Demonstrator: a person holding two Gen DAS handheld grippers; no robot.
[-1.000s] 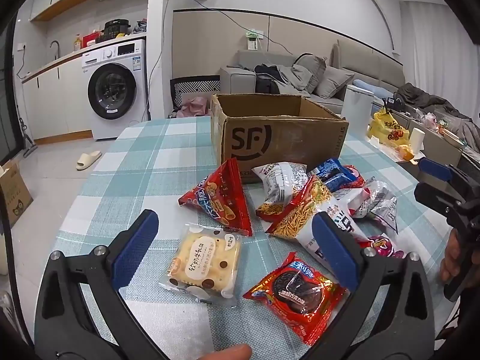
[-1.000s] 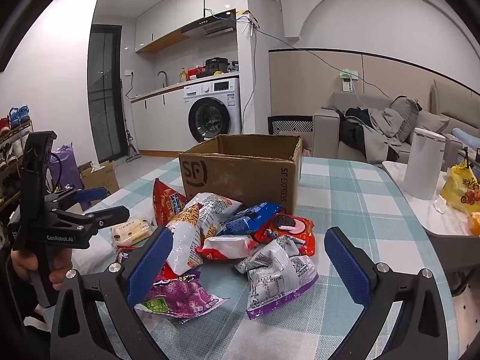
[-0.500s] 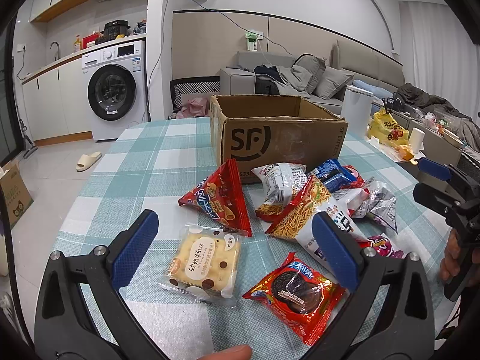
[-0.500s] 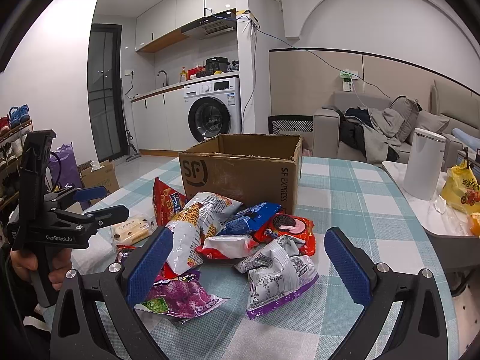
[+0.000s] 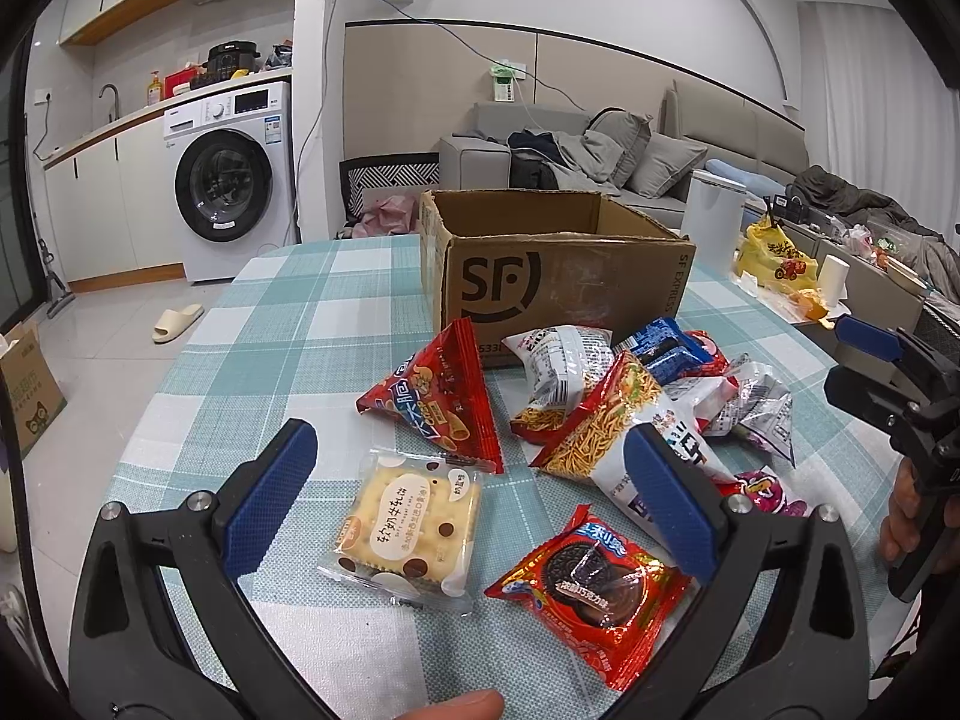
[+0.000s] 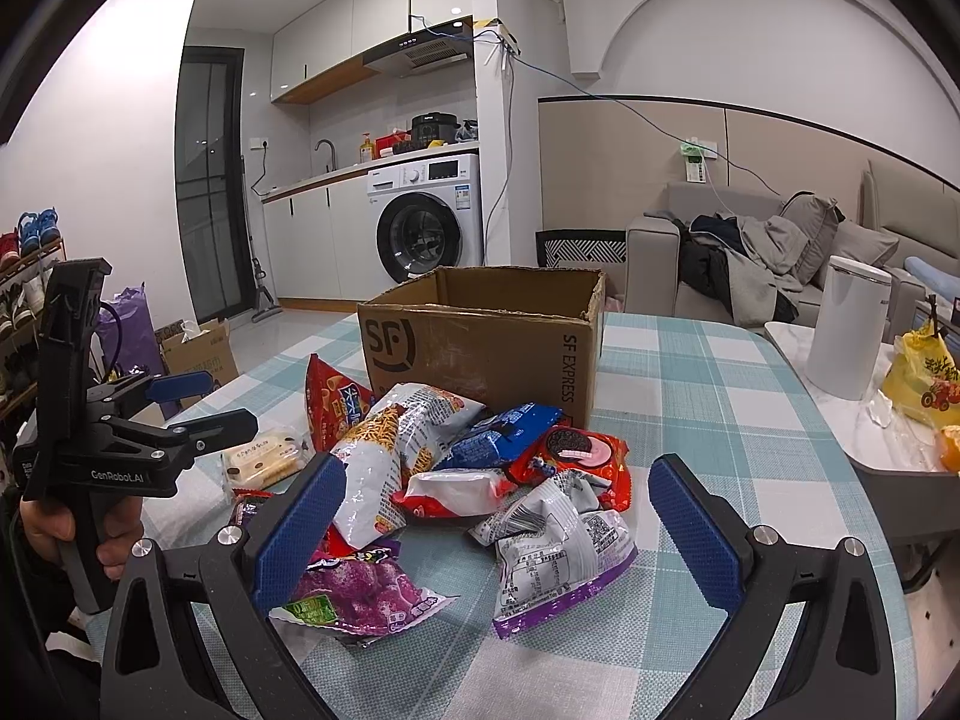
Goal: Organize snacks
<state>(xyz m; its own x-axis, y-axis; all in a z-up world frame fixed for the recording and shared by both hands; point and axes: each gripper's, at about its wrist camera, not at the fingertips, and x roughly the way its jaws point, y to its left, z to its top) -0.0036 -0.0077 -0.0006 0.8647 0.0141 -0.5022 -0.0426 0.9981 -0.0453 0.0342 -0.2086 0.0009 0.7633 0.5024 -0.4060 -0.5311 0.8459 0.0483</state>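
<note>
Checked woven tablecloth (image 5: 288, 324); crinkly foil snack packets (image 6: 480, 480); square cardboard box (image 5: 564, 276)

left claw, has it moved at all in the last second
No. In the left wrist view the cardboard box and the cracker packet sit in the same places between the open left claw fingers as a second ago.

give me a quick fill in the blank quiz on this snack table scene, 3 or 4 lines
1. The snacks lie on the table in front of a cardboard ____ marked SF.
2. Both hand-held grippers, left and right, have their jaws ____.
3. The tablecloth has a ____ pattern.
4. The cracker packet lies beside a red cookie packet showing a ____ sandwich cookie.

Missing words: box; open; checked; dark
</note>
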